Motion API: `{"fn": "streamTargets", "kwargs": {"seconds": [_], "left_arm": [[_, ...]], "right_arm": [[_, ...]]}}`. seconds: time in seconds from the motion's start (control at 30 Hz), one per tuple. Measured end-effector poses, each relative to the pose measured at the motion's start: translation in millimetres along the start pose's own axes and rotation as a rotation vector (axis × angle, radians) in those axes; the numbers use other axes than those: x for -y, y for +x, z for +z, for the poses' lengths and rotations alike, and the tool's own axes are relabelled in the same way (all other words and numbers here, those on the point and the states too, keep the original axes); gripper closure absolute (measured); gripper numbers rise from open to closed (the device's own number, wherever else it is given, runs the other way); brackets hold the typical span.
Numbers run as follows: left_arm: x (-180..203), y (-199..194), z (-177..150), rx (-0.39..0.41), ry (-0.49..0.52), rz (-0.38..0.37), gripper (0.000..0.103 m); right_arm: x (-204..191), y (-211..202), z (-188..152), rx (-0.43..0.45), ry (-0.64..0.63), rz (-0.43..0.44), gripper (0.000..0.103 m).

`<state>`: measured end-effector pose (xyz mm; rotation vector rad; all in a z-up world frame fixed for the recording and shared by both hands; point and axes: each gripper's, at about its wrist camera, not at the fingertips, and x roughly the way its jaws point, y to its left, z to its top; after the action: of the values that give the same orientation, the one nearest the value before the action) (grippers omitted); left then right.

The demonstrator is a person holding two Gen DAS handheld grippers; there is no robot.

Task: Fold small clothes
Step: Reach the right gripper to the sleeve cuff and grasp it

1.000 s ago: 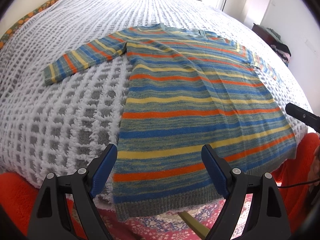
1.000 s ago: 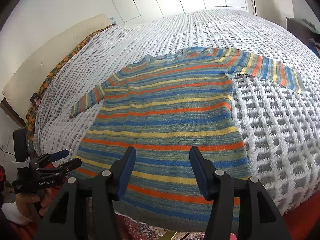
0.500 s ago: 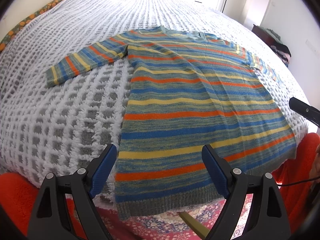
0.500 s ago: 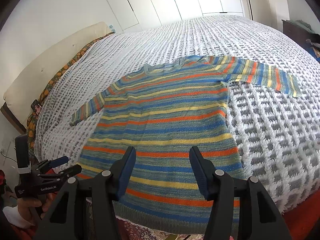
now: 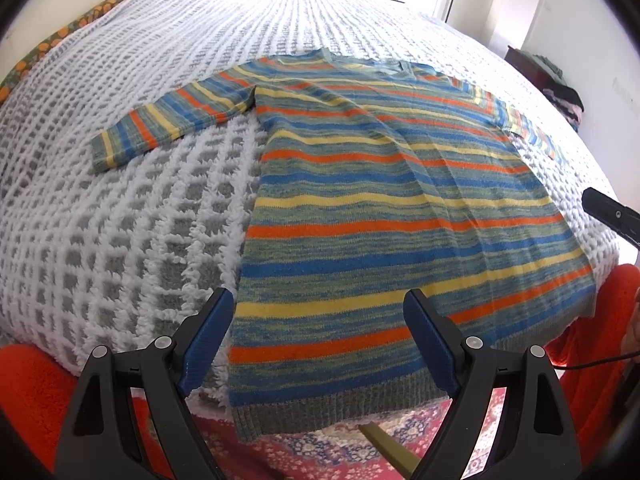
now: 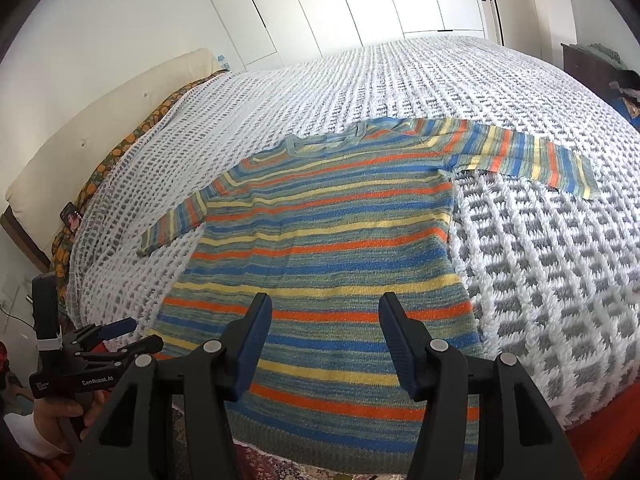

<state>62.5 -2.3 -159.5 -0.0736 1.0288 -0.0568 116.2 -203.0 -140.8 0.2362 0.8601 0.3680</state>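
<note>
A sweater (image 5: 400, 208) striped in blue, orange, yellow and grey-green lies flat on the white knobbly bedspread (image 5: 120, 220), sleeves spread out and grey hem (image 5: 340, 412) hanging over the near bed edge. My left gripper (image 5: 318, 308) hovers open over the hem's left part, nothing between its blue pads. In the right wrist view the sweater (image 6: 320, 240) fills the middle, and my right gripper (image 6: 326, 308) stands open above its lower half, holding nothing. The left gripper (image 6: 108, 336) also shows there at the lower left, in a person's hand (image 6: 52, 420).
An orange-red cover (image 5: 32, 392) and a patterned rug (image 5: 320, 452) lie below the bed edge. A cream headboard cushion (image 6: 80, 140) and a phone (image 6: 71, 216) are at the left. White wardrobe doors (image 6: 360, 0) stand behind, and a dark dresser (image 5: 560, 84) with clothes to the right.
</note>
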Motion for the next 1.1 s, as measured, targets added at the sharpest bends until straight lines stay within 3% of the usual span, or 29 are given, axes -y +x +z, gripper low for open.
{"fn": "streamTargets", "kwargs": {"seconds": [0.2,0.3,0.43,0.63,0.8,0.9,1.0,1.07,1.1], "left_arm": [[-0.2,0.5,-1.3,0.000,0.000,0.002,0.015],[-1.3,5.2,-1.1,-0.024,-0.009,0.005,0.015],[-1.2,6.8,1.3,-0.028,-0.016,0.011,0.015],[3.1,14.3,3.7,-0.048,-0.012,0.022,0.015],[9.3,19.4,5.2,-0.068,0.001,0.031,0.015],[13.2,20.5,5.6,-0.076,0.017,0.041,0.015],[16.3,21.2,4.8,-0.085,0.025,0.047,0.015],[17.4,22.7,4.1,-0.093,0.029,0.049,0.015],[17.3,23.1,3.9,-0.096,0.029,0.049,0.015]], "right_arm": [[0.5,13.8,-1.3,-0.058,-0.015,-0.019,0.047],[25.1,19.0,0.4,-0.086,0.090,0.010,0.047],[95.7,-10.1,24.6,0.046,0.273,-0.013,0.047],[258.6,-44.0,65.1,0.235,0.712,-0.018,0.047],[319.4,1.4,59.1,0.162,0.965,0.168,0.046],[334.4,28.9,49.6,0.155,1.049,0.143,0.046],[352.5,59.0,42.6,0.162,1.156,0.196,0.047],[361.8,69.0,43.5,0.185,1.170,0.162,0.055],[364.7,68.9,43.5,0.211,1.173,0.127,0.065]]}}
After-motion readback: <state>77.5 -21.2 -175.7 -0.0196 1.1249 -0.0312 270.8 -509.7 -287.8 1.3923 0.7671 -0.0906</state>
